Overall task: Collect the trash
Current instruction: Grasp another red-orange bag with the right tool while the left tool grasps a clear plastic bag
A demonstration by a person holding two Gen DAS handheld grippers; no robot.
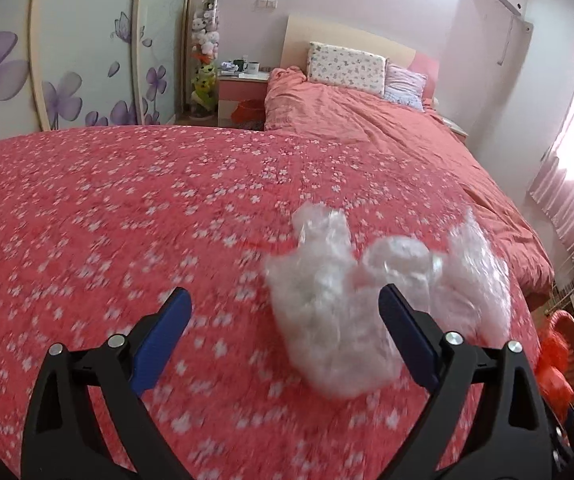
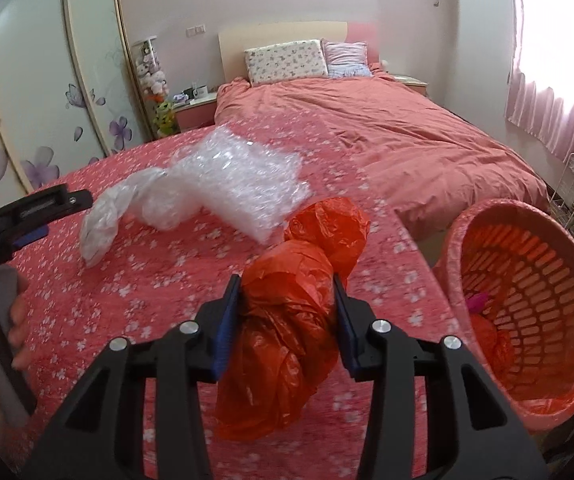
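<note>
A: Where does the trash sit; and what holds it?

B: The right gripper (image 2: pixel 287 292) has its fingers (image 2: pixel 229 320) clamped on a crumpled orange bag (image 2: pixel 287 320), above the flowered bed (image 2: pixel 127 300); the pink basket (image 2: pixel 527 408) stands just off the bed's corner, tipped toward the camera, with some trash already inside.

A: And the left gripper?

B: The left gripper (image 1: pixel 283 308) has its fingers spread wide and empty; a heap of clear plastic wrap (image 1: pixel 327 300) lies on the bed, partly between them, with nothing pressing on it.

A: What could go wrong?

B: The bag hangs loose below the grip, so a tail may catch the basket's rim and spill outside, I judge; the wrap is springy and sprawls past the right finger, so a pinch may take only a corner; the rest may drag or drop.
</note>
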